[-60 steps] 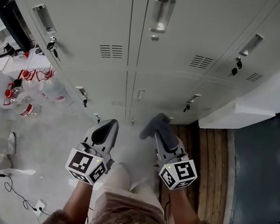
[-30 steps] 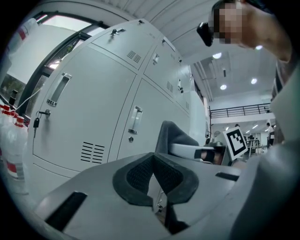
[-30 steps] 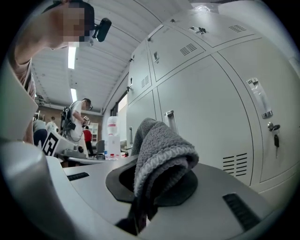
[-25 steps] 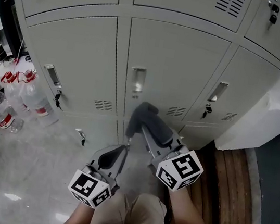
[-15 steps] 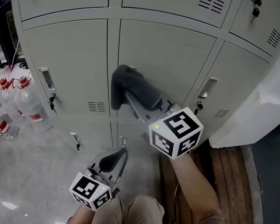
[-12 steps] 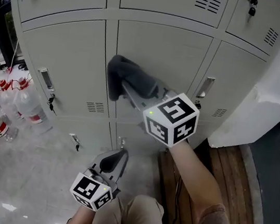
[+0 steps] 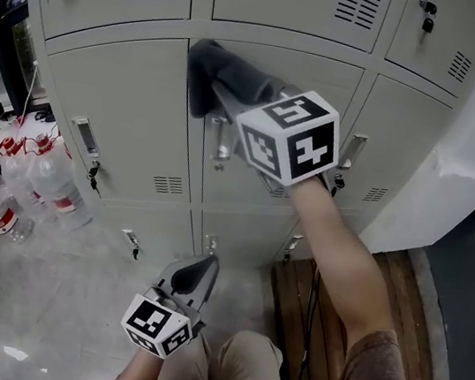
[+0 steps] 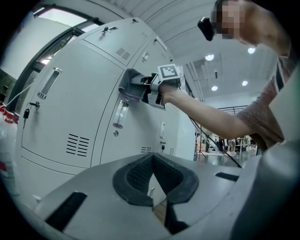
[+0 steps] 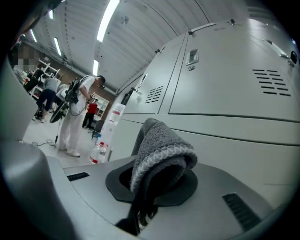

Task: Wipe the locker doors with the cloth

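Note:
A folded grey cloth (image 7: 213, 72) is pressed against the upper left corner of the middle locker door (image 7: 264, 193), just above its handle (image 7: 221, 140). My right gripper (image 7: 228, 94) is shut on the cloth, with its marker cube nearest to me. In the right gripper view the cloth (image 9: 159, 147) bulges out of the right gripper (image 9: 157, 176) and touches the pale grey door (image 9: 234, 136). My left gripper (image 7: 194, 273) hangs low near my knee, shut and holding nothing. In the left gripper view the left gripper (image 8: 152, 161) points at the lockers, and the cloth (image 8: 130, 86) shows higher up.
Several water bottles (image 7: 33, 184) stand on the floor at the left. A wooden platform (image 7: 296, 301) lies at the foot of the lockers on the right, beside a white cabinet (image 7: 466, 158). Keys hang from some locks (image 7: 92, 174). People (image 9: 77, 117) stand far off.
My right gripper has lifted the cloth from the low lockers up to the top left corner of the middle door. The left gripper has stayed low.

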`<action>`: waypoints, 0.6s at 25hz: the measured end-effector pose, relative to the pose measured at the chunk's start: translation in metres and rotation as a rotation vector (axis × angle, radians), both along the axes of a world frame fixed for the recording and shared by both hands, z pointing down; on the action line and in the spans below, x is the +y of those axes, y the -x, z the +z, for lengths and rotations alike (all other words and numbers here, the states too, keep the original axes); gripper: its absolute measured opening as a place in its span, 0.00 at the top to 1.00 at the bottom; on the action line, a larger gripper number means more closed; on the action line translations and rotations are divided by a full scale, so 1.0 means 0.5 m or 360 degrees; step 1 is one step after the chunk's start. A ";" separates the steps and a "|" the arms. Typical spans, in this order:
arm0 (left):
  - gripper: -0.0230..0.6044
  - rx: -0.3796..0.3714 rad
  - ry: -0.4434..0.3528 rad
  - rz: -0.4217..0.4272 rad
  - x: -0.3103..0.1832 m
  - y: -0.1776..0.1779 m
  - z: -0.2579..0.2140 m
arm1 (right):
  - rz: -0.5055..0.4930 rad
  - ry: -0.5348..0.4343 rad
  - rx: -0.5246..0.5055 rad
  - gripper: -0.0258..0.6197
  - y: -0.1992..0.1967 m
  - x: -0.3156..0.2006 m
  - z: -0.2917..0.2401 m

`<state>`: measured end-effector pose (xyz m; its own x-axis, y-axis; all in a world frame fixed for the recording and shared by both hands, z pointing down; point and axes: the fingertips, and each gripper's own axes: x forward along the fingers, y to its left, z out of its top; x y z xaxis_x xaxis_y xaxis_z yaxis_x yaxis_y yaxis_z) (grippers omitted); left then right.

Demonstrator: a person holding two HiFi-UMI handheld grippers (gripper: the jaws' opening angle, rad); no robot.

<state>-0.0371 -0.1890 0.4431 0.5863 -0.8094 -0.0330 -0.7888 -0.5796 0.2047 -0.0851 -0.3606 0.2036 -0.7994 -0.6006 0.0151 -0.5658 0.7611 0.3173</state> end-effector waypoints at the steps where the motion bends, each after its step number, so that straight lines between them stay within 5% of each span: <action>1: 0.97 0.0000 0.0000 -0.0001 0.001 0.001 0.000 | 0.0018 0.0009 0.0000 0.90 0.000 -0.009 -0.003; 15: 0.97 0.0022 -0.0009 0.0015 0.011 -0.004 0.010 | 0.0073 -0.0032 0.0024 0.90 -0.013 -0.023 -0.002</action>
<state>-0.0349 -0.1833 0.4483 0.5934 -0.8036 -0.0457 -0.7803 -0.5883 0.2122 -0.0788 -0.3723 0.2023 -0.7707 -0.6371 0.0144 -0.5951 0.7276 0.3412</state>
